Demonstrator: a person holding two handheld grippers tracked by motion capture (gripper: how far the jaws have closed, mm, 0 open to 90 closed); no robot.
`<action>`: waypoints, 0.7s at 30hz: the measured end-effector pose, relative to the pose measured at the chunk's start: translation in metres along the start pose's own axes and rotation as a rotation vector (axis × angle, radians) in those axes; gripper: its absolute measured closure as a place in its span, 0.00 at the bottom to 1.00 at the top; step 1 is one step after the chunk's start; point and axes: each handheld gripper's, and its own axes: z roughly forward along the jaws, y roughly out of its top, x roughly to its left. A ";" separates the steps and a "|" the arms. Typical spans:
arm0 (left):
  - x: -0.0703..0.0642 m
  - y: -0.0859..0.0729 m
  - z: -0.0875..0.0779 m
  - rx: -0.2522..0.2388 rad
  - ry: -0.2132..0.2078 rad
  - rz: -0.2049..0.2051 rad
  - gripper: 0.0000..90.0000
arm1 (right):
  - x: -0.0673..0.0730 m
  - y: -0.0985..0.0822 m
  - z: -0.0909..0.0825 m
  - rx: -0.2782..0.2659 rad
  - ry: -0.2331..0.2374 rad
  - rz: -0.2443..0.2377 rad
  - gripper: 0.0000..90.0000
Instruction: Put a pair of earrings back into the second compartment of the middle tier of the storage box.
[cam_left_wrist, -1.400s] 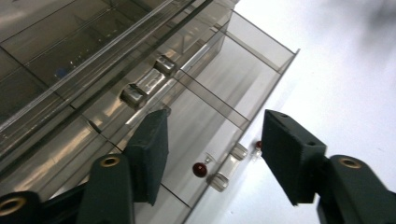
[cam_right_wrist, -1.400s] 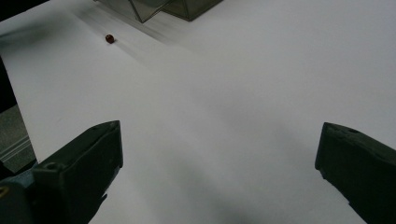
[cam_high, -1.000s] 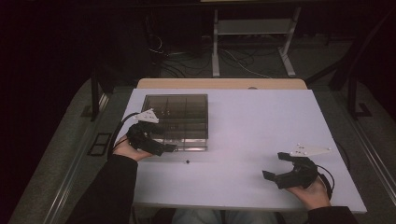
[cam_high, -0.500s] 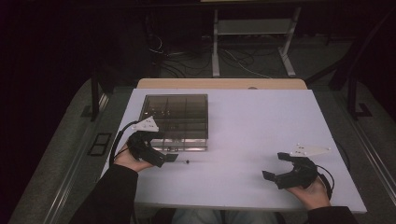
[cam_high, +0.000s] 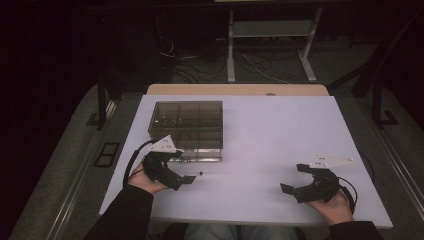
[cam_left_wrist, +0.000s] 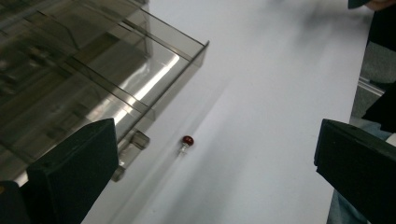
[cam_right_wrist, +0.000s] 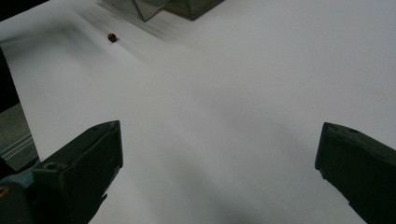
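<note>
White table (cam_high: 260, 130), clear box (cam_high: 187, 125) near left edge, red bead (cam_left_wrist: 187, 139) beside it

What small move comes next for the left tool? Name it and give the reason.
Probably ease the left tool forward and down until its jaws straddle the small red bead. Its jaws have just been opening and stand wide with nothing between them. The bead lies loose on the white table, just outside the clear compartment box, ahead of the tool.
</note>
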 end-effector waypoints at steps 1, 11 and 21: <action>0.000 0.000 0.000 0.000 0.000 0.000 0.00 | 0.000 0.000 0.000 0.000 0.000 0.000 0.01; -0.007 -0.008 0.015 0.012 -0.010 0.001 0.00 | 0.000 0.000 0.001 0.005 0.002 -0.005 0.01; -0.013 -0.012 0.032 0.050 -0.021 0.020 0.05 | 0.000 0.000 0.001 0.005 0.001 -0.005 0.01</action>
